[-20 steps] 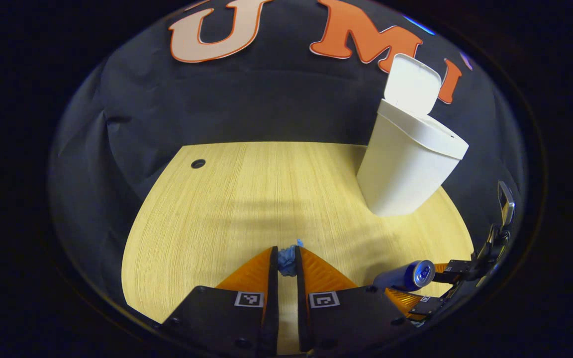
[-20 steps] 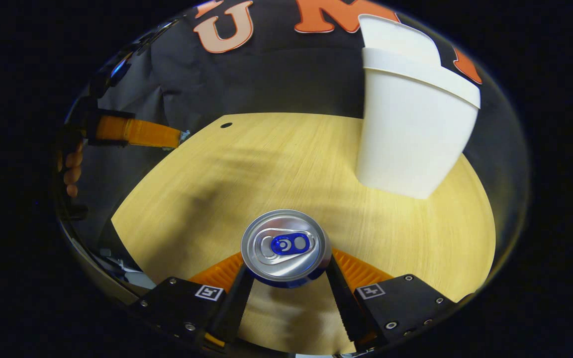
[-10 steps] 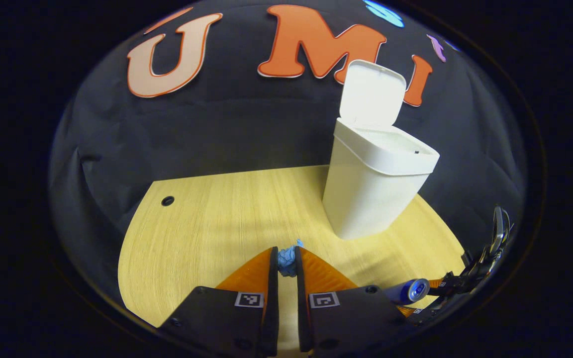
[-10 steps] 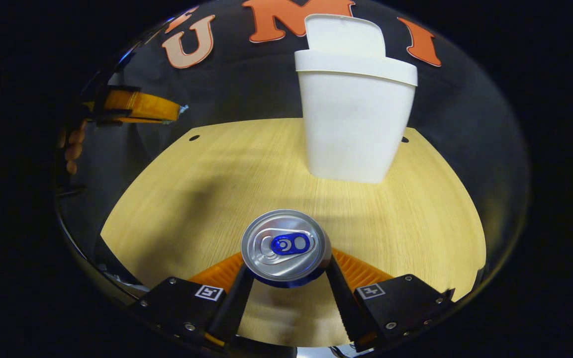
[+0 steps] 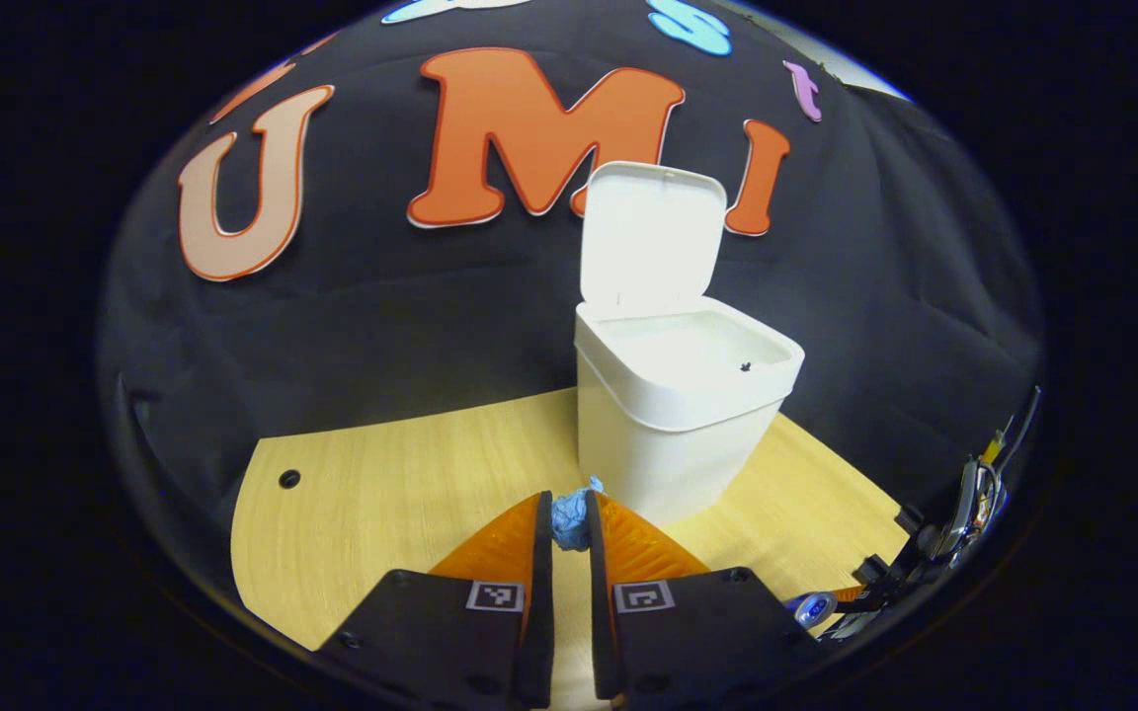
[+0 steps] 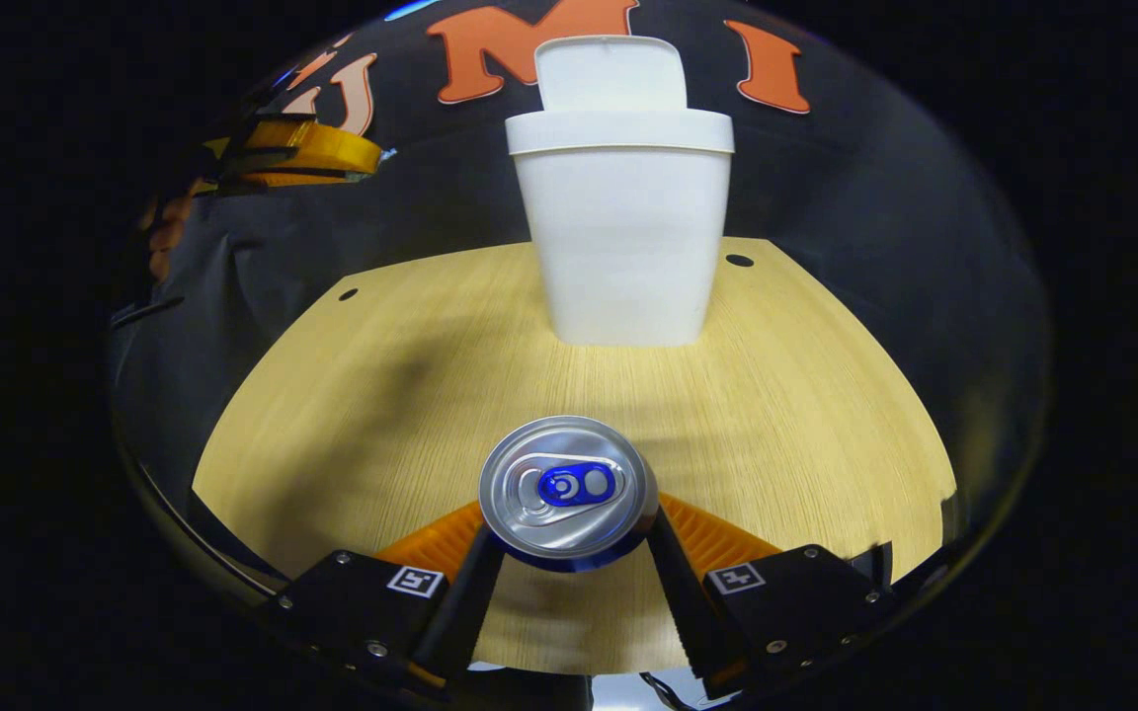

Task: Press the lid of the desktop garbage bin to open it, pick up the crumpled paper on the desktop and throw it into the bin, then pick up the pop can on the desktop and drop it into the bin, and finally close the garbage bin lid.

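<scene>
The white garbage bin [image 5: 678, 415] stands upright near the far edge of the wooden counter [image 5: 381, 504], its lid [image 5: 650, 240] tipped up and back on its hinge so the mouth is open, and the pale inside shows in the left gripper view. In the right gripper view the same bin [image 6: 620, 247] stands straight ahead, seen from lower, with its rim level and the raised lid [image 6: 609, 74] behind it. The crumpled paper [image 5: 571, 515], a small blue wad, is pinched between the two fingers of the left hand-held gripper [image 5: 569, 528], which stand narrow with only the wad between them; it is held above the counter, short of the bin and lower than its rim, with the bin's front wall right behind it. The pop can [image 6: 569, 491] lies lengthwise in the right hand-held gripper [image 6: 569, 553], its silver top with the blue pull tab facing the camera, a finger pressing on each side; bare counter [image 6: 381, 395] lies between it and the bin. At the lower right of the left gripper view the can's end [image 5: 814, 607] and the right hand-held gripper [image 5: 875, 583] show small, near the counter's edge. In the right gripper view the left hand-held gripper [image 6: 332, 158] hangs high at the upper left, level with the bin's rim and well to its side, with fingers of a hand [image 6: 169, 232] behind it. Two small dark holes [image 6: 739, 261] mark the counter's far corners, on either side of the bin. Black cloth forms the booth wall [image 5: 381, 326] behind everything.
</scene>
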